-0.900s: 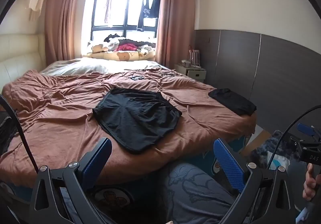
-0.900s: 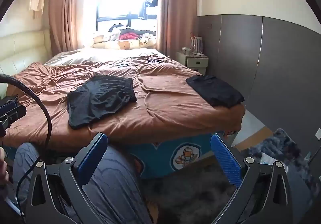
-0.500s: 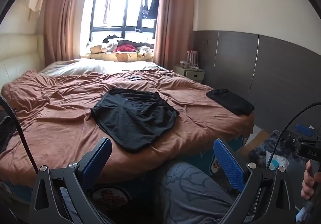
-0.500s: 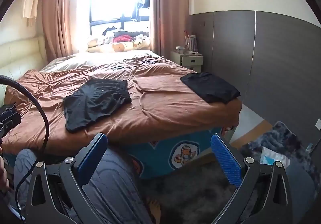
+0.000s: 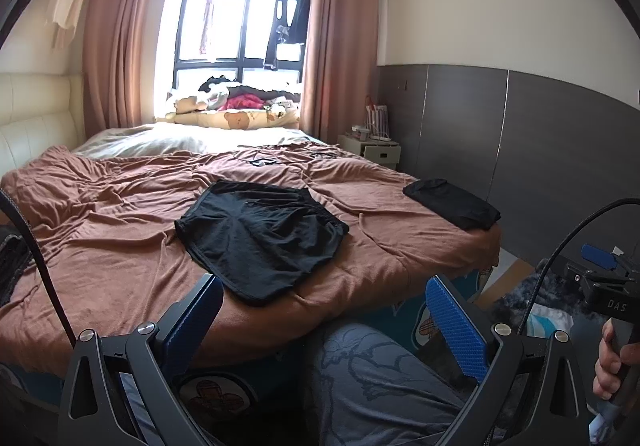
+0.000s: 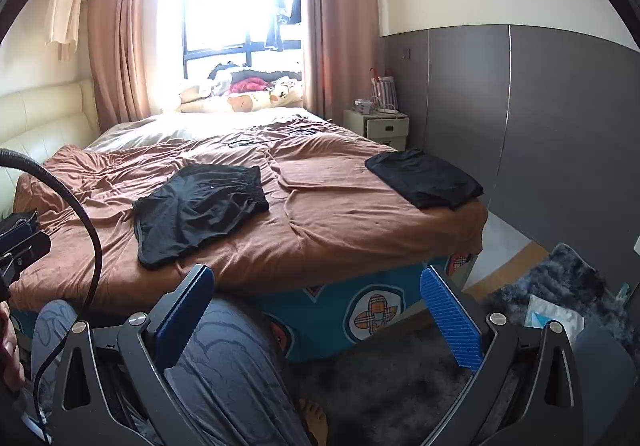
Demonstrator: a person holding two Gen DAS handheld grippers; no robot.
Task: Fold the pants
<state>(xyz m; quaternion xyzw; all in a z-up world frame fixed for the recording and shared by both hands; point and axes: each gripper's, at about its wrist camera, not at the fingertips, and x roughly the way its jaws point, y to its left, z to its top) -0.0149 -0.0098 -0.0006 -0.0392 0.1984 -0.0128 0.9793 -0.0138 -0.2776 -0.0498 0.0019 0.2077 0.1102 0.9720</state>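
Black shorts (image 5: 260,238) lie spread flat on the brown bed cover (image 5: 112,246), near the bed's front edge. They also show in the right wrist view (image 6: 200,210), left of centre. My left gripper (image 5: 324,314) is open and empty, held off the bed in front of the shorts, above the person's knee. My right gripper (image 6: 316,310) is open and empty, lower and to the right, in front of the bed's blue side panel (image 6: 360,310). Neither gripper touches the shorts.
A folded black garment (image 5: 452,202) lies at the bed's right corner, also in the right wrist view (image 6: 424,176). A nightstand (image 6: 378,126) stands by the grey wall panel. A dark rug (image 6: 560,286) with a white packet lies on the floor. Pillows and clothes pile at the window.
Both grippers have risen slightly and drifted, so the bed sits a little lower in each view. The shorts and the folded garment have not moved. Both grippers stayed open.
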